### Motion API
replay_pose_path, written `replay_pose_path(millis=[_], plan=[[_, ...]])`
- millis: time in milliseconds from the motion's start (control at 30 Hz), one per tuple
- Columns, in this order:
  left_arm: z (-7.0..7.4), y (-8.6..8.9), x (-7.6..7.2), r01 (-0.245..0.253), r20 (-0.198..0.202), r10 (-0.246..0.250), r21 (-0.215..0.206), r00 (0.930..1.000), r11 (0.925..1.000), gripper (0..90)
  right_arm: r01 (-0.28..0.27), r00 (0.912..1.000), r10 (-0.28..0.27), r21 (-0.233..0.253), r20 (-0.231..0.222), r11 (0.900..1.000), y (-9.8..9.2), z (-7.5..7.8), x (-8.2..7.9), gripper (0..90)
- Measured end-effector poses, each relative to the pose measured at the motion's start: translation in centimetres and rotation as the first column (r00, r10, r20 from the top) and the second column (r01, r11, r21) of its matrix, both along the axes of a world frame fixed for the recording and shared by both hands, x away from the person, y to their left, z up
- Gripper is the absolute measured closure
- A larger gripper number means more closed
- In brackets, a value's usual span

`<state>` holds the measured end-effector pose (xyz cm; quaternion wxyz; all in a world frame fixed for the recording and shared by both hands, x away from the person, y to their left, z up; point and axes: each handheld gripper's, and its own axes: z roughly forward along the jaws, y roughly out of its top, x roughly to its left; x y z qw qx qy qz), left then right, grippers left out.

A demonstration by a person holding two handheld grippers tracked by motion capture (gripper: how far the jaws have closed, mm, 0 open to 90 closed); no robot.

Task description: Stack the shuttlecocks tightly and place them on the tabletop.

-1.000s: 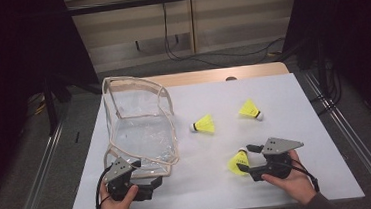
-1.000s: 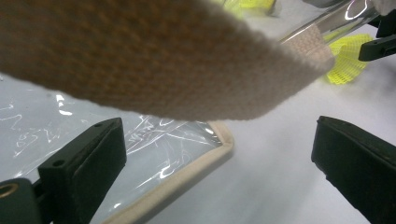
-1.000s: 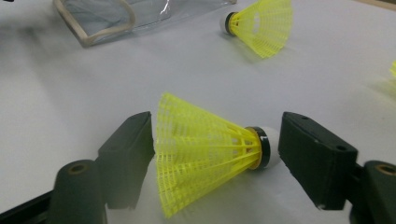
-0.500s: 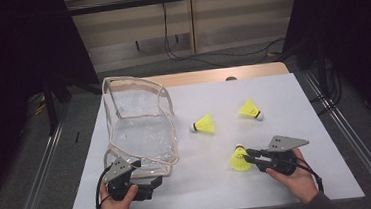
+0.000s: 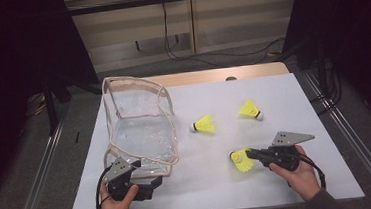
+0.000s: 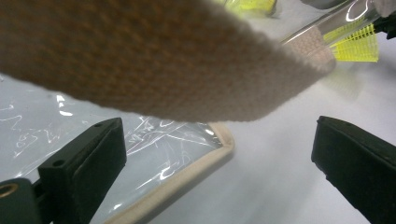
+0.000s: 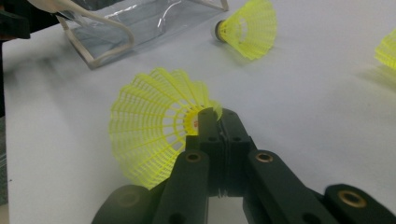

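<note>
Between rt claw [image 7: 215, 122] tips: shuttlecock [image 7: 156, 123], skirt leftward.

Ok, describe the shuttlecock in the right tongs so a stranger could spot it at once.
Start at the clear bag on the table's left. Of three yellow shuttlecocks to its right, this shuttlecock lies nearest the person. Unlike the other two, it is pinched by the right tongs.

White table [image 5: 283, 97] bears clear pouch [image 5: 140, 125], two shuttlecocks [image 5: 204, 125].

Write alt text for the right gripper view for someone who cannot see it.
The right gripper, jaws shut, pinches the skirt rim of a yellow shuttlecock over a white table. A second shuttlecock and a clear pouch lie beyond.
</note>
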<state>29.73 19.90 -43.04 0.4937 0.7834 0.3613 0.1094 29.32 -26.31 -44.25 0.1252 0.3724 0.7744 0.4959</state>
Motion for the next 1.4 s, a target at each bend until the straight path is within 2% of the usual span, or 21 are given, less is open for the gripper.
replay_pose_path(millis=[133,167,200,333,500,533,567,700,800,933,1000,1100,1400], plan=[[0.0,0.0,0.0,0.000,0.000,0.000,0.001,1.0000,1.0000,3.1,0.020,0.9997,-0.020,-0.006,-0.015,1.000,-0.4,-0.3,0.2,87.5],[0.0,0.0,0.0,0.001,0.000,-0.001,0.001,1.0000,1.0000,3.1,0.026,0.9995,-0.026,-0.007,-0.015,1.000,-0.4,-0.3,0.2,86.1],[0.0,0.0,0.0,0.000,0.000,0.000,0.001,1.0000,1.0000,3.0,0.051,0.9985,-0.052,-0.015,-0.018,0.999,-0.6,-0.5,0.2,80.6],[0.0,0.0,0.0,0.000,0.000,0.000,0.001,1.0000,1.0000,3.0,0.071,0.9973,-0.072,-0.025,-0.016,0.997,-0.8,-0.5,0.3,75.9],[0.0,0.0,0.0,0.000,0.001,0.000,0.001,1.0000,1.0000,3.0,0.139,0.9903,-0.139,-0.043,-0.001,0.989,-1.6,-0.2,0.3,67.0],[0.0,0.0,0.0,0.001,0.001,-0.001,0.002,1.0000,1.0000,3.0,0.139,0.9903,-0.139,-0.043,-0.001,0.989,-1.6,-0.2,0.3,67.0],[0.0,0.0,0.0,0.000,0.001,0.000,0.002,1.0000,1.0000,3.1,0.162,0.9868,-0.162,-0.051,0.007,0.985,-1.9,-0.1,0.3,64.3],[0.0,0.0,0.0,0.000,0.001,0.000,0.002,1.0000,1.0000,3.1,0.186,0.9825,-0.186,-0.050,0.014,0.981,-2.3,0.1,0.3,62.7],[0.0,0.0,0.0,0.000,0.001,0.000,0.002,1.0000,1.0000,3.0,0.203,0.9791,-0.203,-0.050,0.018,0.978,-2.5,0.2,0.3,63.7],[0.0,0.0,0.0,-0.001,0.001,0.001,0.005,1.0000,1.0000,3.1,0.202,0.9793,-0.201,-0.054,0.021,0.978,-2.6,0.2,0.2,73.6],[0.0,0.0,0.0,-0.001,0.001,0.001,0.005,1.0000,1.0000,3.0,0.188,0.9821,-0.187,-0.052,0.020,0.981,-2.6,0.2,0.1,83.7],[0.0,0.0,0.0,0.000,0.001,0.000,0.004,1.0000,1.0000,3.0,0.149,0.9889,-0.148,-0.059,0.007,0.987,-2.3,0.1,0.1,90.0],[0.0,0.0,0.0,0.001,0.002,-0.001,0.002,1.0000,1.0000,3.0,0.120,0.9928,-0.120,-0.067,0.005,0.991,-1.7,-0.2,0.0,90.0]])
